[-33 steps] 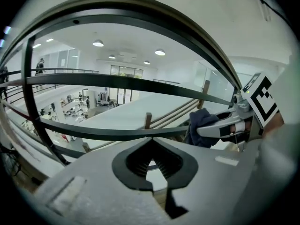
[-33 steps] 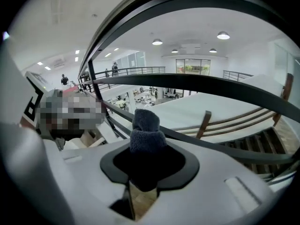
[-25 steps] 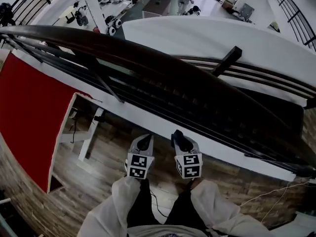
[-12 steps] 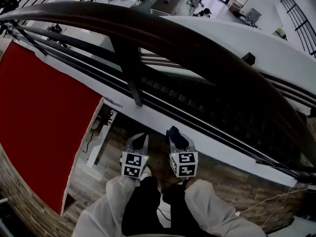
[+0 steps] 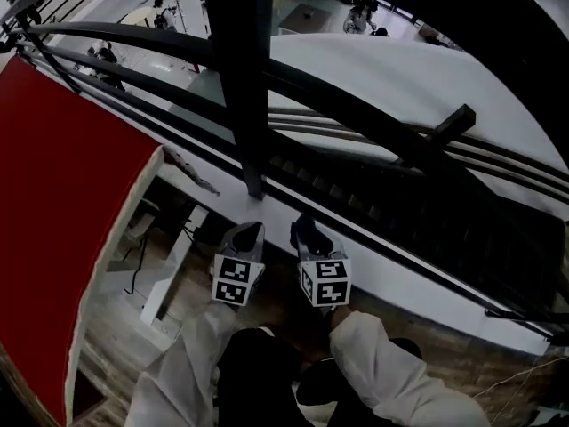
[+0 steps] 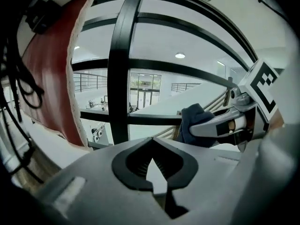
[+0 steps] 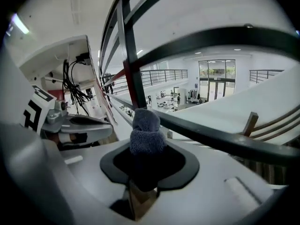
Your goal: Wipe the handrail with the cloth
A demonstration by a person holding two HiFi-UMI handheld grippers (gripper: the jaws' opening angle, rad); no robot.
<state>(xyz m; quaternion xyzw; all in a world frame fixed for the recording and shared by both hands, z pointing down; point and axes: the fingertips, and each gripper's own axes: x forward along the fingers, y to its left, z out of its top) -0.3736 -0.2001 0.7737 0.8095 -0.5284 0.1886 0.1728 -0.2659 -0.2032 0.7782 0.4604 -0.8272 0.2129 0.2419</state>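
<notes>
The dark handrail (image 5: 498,34) curves over the top right of the head view, above black rails and a thick upright post (image 5: 238,78). Below it, both grippers sit side by side over the white ledge (image 5: 409,283). My right gripper (image 5: 300,229) is shut on a dark blue cloth (image 7: 145,128), whose bunched end sticks out of the jaws and is apart from the rails. In the left gripper view the cloth (image 6: 193,124) also shows at right. My left gripper (image 5: 252,230) is shut with nothing in it (image 6: 152,142), facing the post (image 6: 119,64).
A large red panel (image 5: 62,194) hangs at the left beyond the railing. Steps (image 5: 418,216) run down behind the rails. A lower floor with furniture lies far below. Loose cables (image 7: 77,90) hang near the left gripper's side.
The head view has come closer to the railing, so the post and handrail loom larger and higher. Both grippers stay low and side by side, the cloth still held in the right one.
</notes>
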